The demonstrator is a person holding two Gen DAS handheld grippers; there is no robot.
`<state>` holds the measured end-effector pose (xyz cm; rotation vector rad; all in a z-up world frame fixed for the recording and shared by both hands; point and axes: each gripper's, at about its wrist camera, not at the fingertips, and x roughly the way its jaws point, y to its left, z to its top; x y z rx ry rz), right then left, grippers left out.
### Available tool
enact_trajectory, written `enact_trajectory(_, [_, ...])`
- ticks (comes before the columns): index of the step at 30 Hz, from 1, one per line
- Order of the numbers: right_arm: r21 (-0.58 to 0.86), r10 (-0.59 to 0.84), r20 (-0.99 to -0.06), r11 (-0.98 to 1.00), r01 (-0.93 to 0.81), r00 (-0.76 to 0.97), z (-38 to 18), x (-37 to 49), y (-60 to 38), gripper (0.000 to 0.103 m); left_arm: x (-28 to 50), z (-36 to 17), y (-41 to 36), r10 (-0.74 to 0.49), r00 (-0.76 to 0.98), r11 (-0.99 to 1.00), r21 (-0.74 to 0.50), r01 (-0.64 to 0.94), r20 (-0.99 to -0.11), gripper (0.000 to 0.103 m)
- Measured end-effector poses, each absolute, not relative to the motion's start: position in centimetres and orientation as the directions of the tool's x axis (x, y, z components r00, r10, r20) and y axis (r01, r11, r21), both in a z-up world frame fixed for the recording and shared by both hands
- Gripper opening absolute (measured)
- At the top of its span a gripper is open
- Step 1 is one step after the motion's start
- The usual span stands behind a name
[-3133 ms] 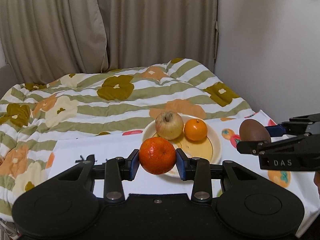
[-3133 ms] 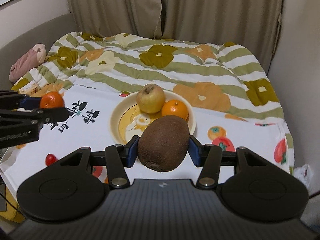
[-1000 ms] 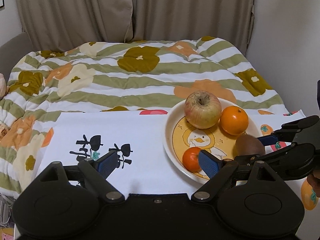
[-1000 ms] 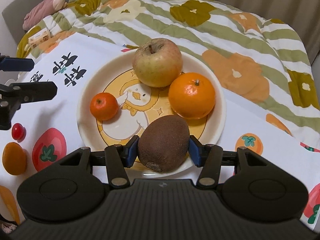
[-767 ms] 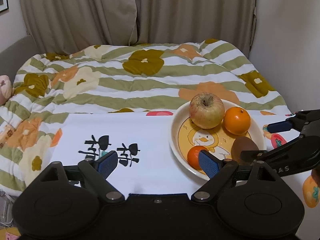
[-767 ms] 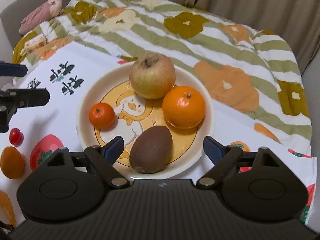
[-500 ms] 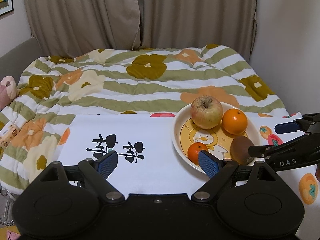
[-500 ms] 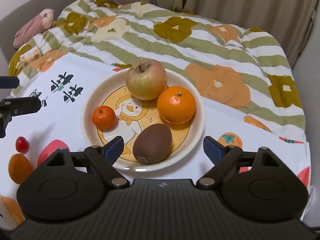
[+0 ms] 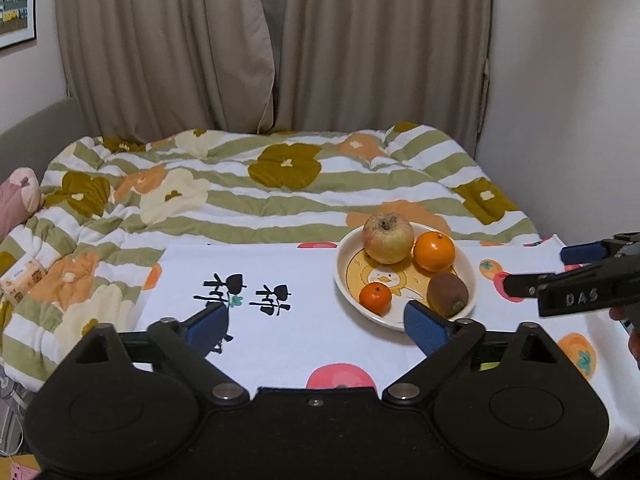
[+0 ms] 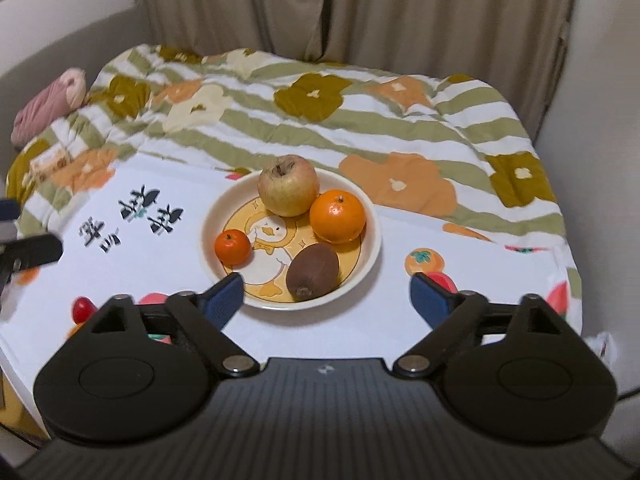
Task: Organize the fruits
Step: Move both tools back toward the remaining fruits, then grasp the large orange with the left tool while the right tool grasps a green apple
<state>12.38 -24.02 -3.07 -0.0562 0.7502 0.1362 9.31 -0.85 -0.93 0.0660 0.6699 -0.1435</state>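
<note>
A cream plate (image 10: 370, 216) with a duck picture holds an apple (image 10: 288, 191), an orange (image 10: 338, 217), a small tangerine (image 10: 233, 247) and a brown kiwi (image 10: 313, 266). The same plate (image 9: 468, 270) and fruit show in the left wrist view: apple (image 9: 387, 239), orange (image 9: 434, 251), tangerine (image 9: 375, 299), kiwi (image 9: 447, 294). My left gripper (image 9: 316, 326) is open and empty, back from the plate and left of it. My right gripper (image 10: 326, 298) is open and empty, just in front of the plate; it also shows in the left wrist view (image 9: 560, 270).
The plate stands on a white cloth (image 10: 168, 264) printed with fruit and black marks, laid over a striped floral quilt (image 10: 320, 112). A pink soft toy (image 10: 48, 108) lies at the far left. Curtains (image 9: 280, 48) and a wall (image 9: 568, 100) close the back and right.
The left gripper let go of the tangerine on the plate and the right let go of the kiwi there. Both grippers opened and drew back from the plate.
</note>
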Motion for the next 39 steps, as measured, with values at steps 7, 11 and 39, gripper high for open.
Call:
enact_trajectory(7, [0.014, 0.076, -0.666, 0.996, -0.089, 0.742, -1.6, 8.3, -22.9, 0.103, 6.3, -0.6, 1.6, -0.11, 0.783, 0.988, 0.021, 0.155, -0.613, 0.101])
enact_trajectory(11, [0.015, 0.066, -0.66, 0.997, -0.074, 0.748, -1.4, 6.2, -21.6, 0.103, 5.2, -0.8, 3.1, -0.109, 0.783, 0.986, 0.035, 0.165, -0.612, 0.101])
enact_trajectory(39, [0.123, 0.092, -0.677, 0.992, -0.011, 0.731, -10.1, 2.7, -12.8, 0.103, 5.1, -10.6, 4.2, -0.295, 0.68, 0.846, 0.147, 0.512, -0.671, 0.093])
